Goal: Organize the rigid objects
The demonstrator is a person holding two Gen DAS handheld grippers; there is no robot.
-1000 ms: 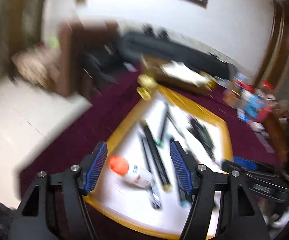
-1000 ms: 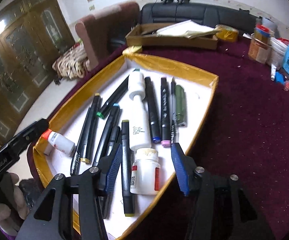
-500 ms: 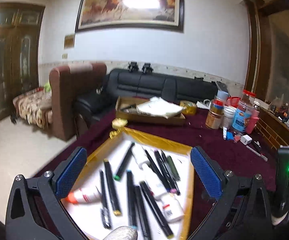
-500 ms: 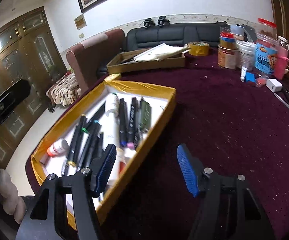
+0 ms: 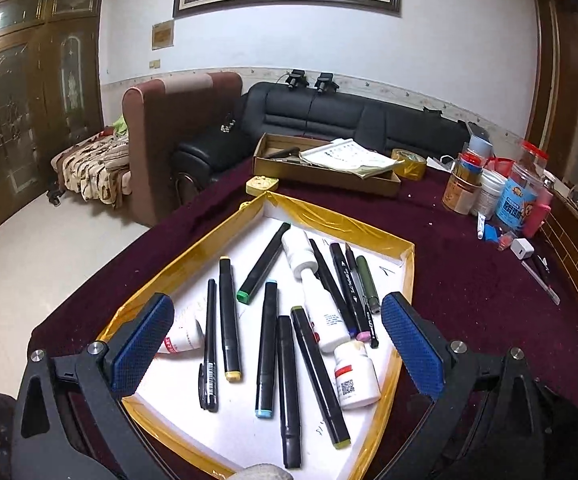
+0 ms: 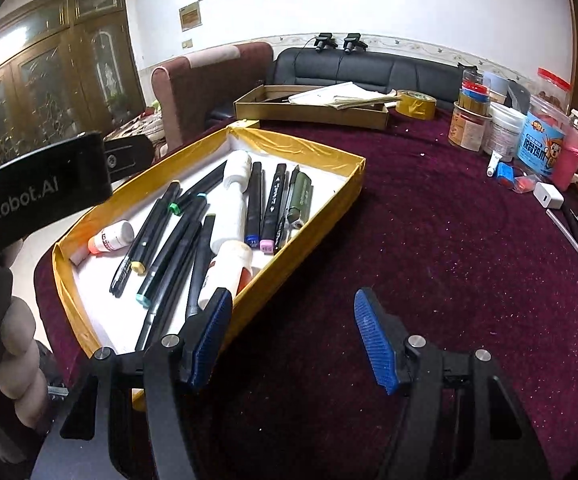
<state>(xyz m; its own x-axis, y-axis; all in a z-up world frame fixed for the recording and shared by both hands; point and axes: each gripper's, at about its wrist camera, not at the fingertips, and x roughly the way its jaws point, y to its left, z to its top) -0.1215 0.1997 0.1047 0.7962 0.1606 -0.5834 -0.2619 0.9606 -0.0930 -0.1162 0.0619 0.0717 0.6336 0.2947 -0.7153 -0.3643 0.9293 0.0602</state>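
Black markers (image 5: 267,344) lie flat, roughly parallel, in a white tray (image 5: 331,220) with gold-taped walls. A long white bottle (image 5: 317,292) lies among them, a small white jar (image 5: 356,374) at the near right edge, an orange-capped bottle (image 6: 111,237) at the left edge.

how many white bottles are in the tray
3: a tall bottle lying mid-tray among the pens, a small one at its near end, and an orange-capped one by the left wall.
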